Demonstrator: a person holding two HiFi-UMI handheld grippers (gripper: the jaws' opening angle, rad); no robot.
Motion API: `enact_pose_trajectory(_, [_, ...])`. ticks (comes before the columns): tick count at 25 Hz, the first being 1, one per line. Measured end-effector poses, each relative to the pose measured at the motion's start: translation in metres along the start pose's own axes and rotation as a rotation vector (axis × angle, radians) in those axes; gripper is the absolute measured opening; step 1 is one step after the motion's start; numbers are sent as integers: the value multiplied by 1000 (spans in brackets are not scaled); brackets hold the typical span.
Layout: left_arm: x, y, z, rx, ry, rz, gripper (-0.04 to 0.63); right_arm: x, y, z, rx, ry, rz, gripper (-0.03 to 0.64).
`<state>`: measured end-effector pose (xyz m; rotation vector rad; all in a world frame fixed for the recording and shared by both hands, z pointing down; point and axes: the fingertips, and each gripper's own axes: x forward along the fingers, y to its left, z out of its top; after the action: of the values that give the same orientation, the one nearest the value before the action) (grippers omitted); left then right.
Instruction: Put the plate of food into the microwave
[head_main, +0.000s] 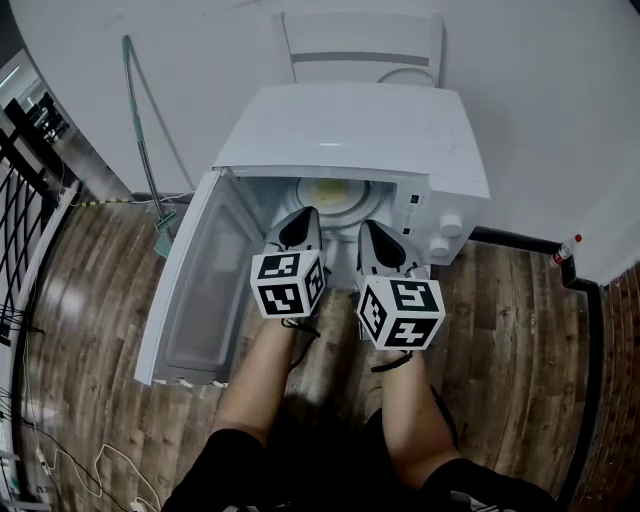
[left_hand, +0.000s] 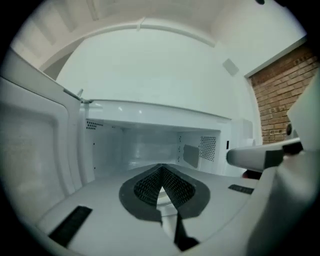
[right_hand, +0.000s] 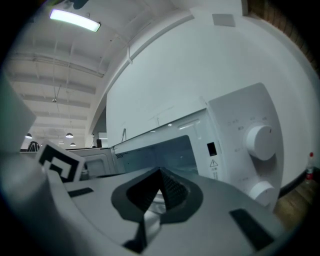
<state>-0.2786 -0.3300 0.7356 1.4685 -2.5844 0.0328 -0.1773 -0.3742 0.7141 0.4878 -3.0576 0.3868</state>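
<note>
The white microwave (head_main: 350, 130) stands with its door (head_main: 200, 290) swung wide to the left. Inside, on the turntable, sits the plate of yellowish food (head_main: 335, 195). My left gripper (head_main: 303, 215) hovers just in front of the opening, its jaws shut with nothing between them; in the left gripper view its tips (left_hand: 161, 170) meet before the cavity (left_hand: 145, 145). My right gripper (head_main: 372, 228) is beside it, nearer the control panel, jaws also together (right_hand: 161, 172) and holding nothing that I can see. The knobs (right_hand: 257, 140) show at the right.
A white chair (head_main: 360, 50) stands behind the microwave. A mop (head_main: 145, 130) leans on the wall at the left. A red-capped bottle (head_main: 565, 250) lies at the right wall. Cables (head_main: 60, 460) trail over the wooden floor near a black railing (head_main: 25, 190).
</note>
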Motion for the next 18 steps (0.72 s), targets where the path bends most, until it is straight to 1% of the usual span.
enact_pose_trajectory(2, [-17,-7,4,0,-37,-10,-2,0,4,-1,3,-2,6,6])
enact_pose_trajectory(5, [-36,-10,6,-11,-59,-13,-2,3,8,-4,-3,2,14,6])
enact_pose_trajectory(9, [-47,-11,8,19,-70,-6,-2,10,16,-7,-5,6,35,6])
enact_pose_trajectory(13, [-49,-7,13,21,-79,-6,-2,17,22,-3,-5,-11,49,5])
enact_pose_trajectory(16, [-49,-4,13,33,-63,-9,-2,23,42,4,8,-48,93,6])
enact_pose_trajectory(18, [-50,0,14,20,-54,1,-2,26,52,3,-6,-55,104,6])
